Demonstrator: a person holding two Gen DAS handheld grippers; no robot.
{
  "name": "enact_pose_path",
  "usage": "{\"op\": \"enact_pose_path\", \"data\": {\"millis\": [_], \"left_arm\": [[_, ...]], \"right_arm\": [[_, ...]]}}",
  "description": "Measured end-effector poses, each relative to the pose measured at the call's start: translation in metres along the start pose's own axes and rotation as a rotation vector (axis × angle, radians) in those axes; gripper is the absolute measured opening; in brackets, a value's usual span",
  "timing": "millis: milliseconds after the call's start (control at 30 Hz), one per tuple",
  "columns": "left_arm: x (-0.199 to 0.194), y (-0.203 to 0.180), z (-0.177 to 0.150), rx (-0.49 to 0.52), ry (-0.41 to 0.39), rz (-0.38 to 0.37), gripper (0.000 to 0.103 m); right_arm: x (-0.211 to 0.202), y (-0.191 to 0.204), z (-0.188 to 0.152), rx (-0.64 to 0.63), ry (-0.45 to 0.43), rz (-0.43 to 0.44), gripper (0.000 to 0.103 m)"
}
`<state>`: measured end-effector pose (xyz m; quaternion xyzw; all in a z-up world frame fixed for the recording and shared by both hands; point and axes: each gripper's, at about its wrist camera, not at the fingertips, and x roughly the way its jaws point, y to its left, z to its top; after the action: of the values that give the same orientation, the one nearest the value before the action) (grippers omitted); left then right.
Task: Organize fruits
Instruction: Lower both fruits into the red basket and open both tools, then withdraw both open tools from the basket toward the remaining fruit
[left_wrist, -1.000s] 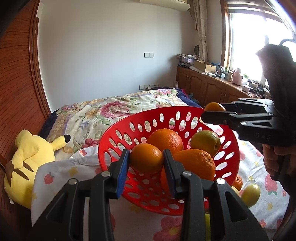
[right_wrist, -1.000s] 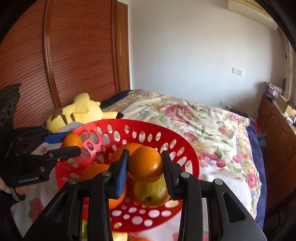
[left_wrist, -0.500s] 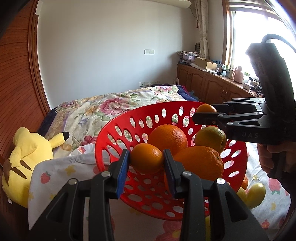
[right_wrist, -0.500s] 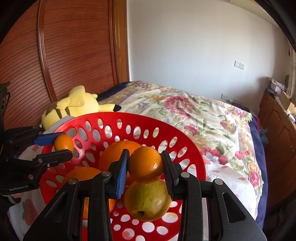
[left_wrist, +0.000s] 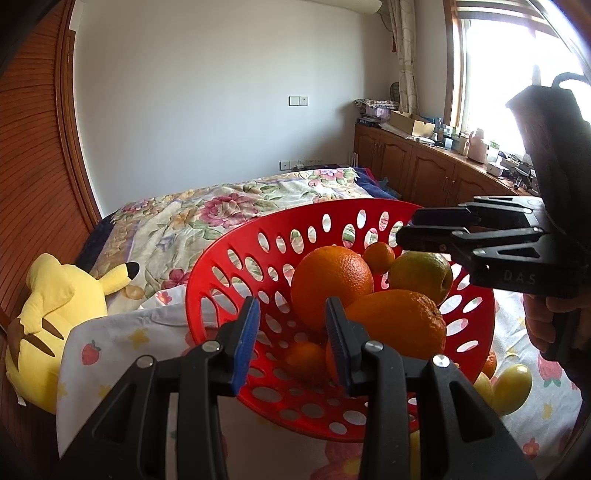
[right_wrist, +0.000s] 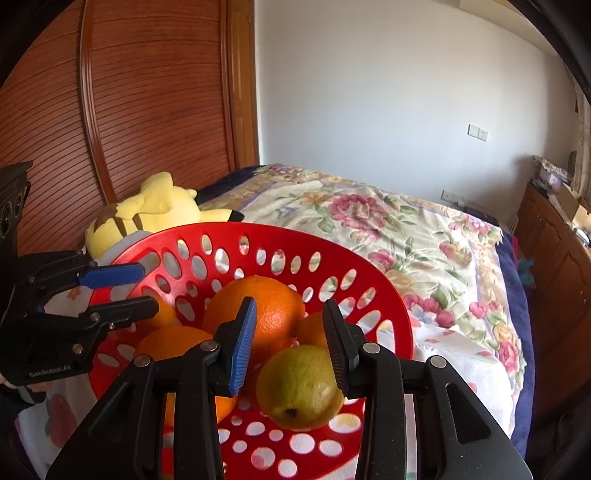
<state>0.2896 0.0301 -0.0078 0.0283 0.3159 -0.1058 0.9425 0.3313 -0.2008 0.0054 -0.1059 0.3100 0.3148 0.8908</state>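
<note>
Fingers of your left gripper (left_wrist: 291, 332): apart, nothing between them. Fingers of your right gripper (right_wrist: 288, 343): likewise apart and empty. Both hang over the near rim of the round red perforated plastic basket (right_wrist: 258, 227).

- Basket contents: large round orange (left_wrist: 330, 284), yellow-green lemon-like fruit (right_wrist: 297, 387), smaller oranges lower down.
- Step, as judged: a drop-off into the basket looks complete.
- Next move, as judged: take a gripper to the loose yellow fruit (left_wrist: 513, 384) lying just right of the basket and close on it gently.
- Surface: bed, white strawberry-print sheet (left_wrist: 110, 343), floral quilt (left_wrist: 221, 206) farther off.
- Room: yellow plush toy (left_wrist: 48, 317) far left, ribbed wooden panel (right_wrist: 147, 110), wooden cabinets (left_wrist: 424, 166) below a bright window (left_wrist: 498, 74).
</note>
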Motion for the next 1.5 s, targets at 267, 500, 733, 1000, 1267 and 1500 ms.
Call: {"op": "enact_pose_path", "data": {"millis": [267, 500, 733, 1000, 1267, 1500], "left_arm": [[-0.02, -0.001, -0.003, -0.019, -0.024, 0.002, 0.041], [-0.05, -0.011, -0.016, -0.009, -0.041, 0.007, 0.042], [-0.079, -0.023, -0.039, -0.002, -0.049, 0.012, 0.043], [-0.095, -0.038, -0.071, -0.01, -0.038, 0.001, 0.045], [-0.096, -0.049, -0.103, -0.023, -0.015, -0.011, 0.046], [-0.094, -0.049, -0.116, -0.042, -0.024, -0.011, 0.048]], "right_arm": [[-0.023, 0.003, -0.009, 0.023, -0.029, -0.007, 0.037], [-0.057, 0.013, -0.02, 0.046, -0.06, -0.012, 0.038], [-0.084, 0.021, -0.042, 0.07, -0.064, -0.022, 0.038], [-0.11, 0.032, -0.065, 0.086, -0.07, -0.035, 0.039], [-0.122, 0.043, -0.094, 0.105, -0.052, -0.043, 0.04], [-0.121, 0.042, -0.115, 0.139, -0.03, -0.039, 0.043]]}}
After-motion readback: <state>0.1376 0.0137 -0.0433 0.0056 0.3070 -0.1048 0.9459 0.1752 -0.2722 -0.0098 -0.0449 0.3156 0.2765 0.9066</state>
